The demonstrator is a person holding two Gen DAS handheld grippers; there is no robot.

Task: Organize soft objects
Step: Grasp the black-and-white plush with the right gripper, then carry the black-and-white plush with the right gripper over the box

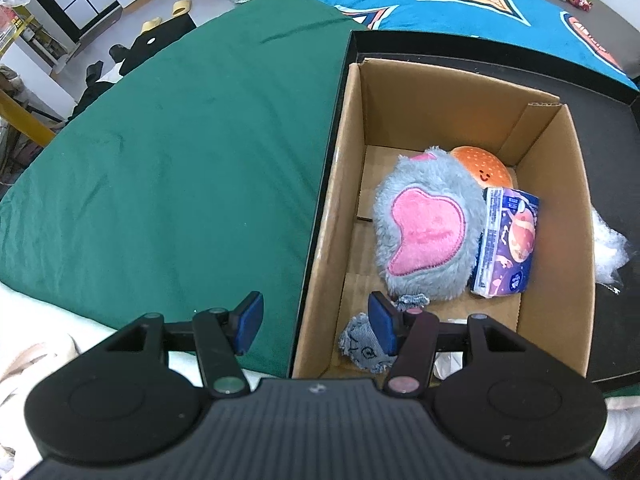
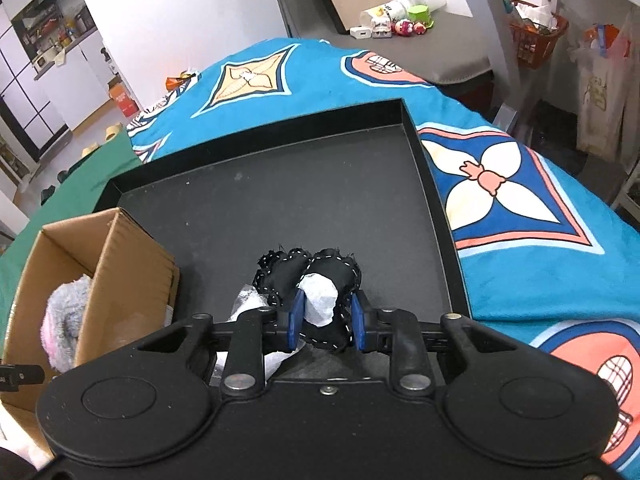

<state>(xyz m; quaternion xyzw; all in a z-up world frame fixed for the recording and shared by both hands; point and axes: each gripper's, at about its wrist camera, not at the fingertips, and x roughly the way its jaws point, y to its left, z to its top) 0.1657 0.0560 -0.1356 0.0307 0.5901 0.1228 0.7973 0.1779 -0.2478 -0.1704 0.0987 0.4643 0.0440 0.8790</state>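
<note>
A cardboard box [image 1: 340, 168] stands in a black tray [image 1: 600, 128]. In it lie a grey plush with a pink heart patch [image 1: 424, 228], an orange burger plush [image 1: 480, 168], a purple tissue pack [image 1: 506, 240] and a small grey denim toy [image 1: 360, 344]. My left gripper [image 1: 316, 326] is open and empty over the box's near left wall. My right gripper [image 2: 326, 320] is shut on a black stitched soft toy with white stuffing [image 2: 320, 280], just above the tray floor [image 2: 300, 200]. The box [image 2: 120, 264] is to its left.
White stuffing [image 1: 608, 248] lies on the tray right of the box. A green cloth [image 1: 180, 160] covers the table at left, a blue patterned blanket [image 2: 520, 208] at right and behind. A grey desk with small items [image 2: 400, 28] stands beyond.
</note>
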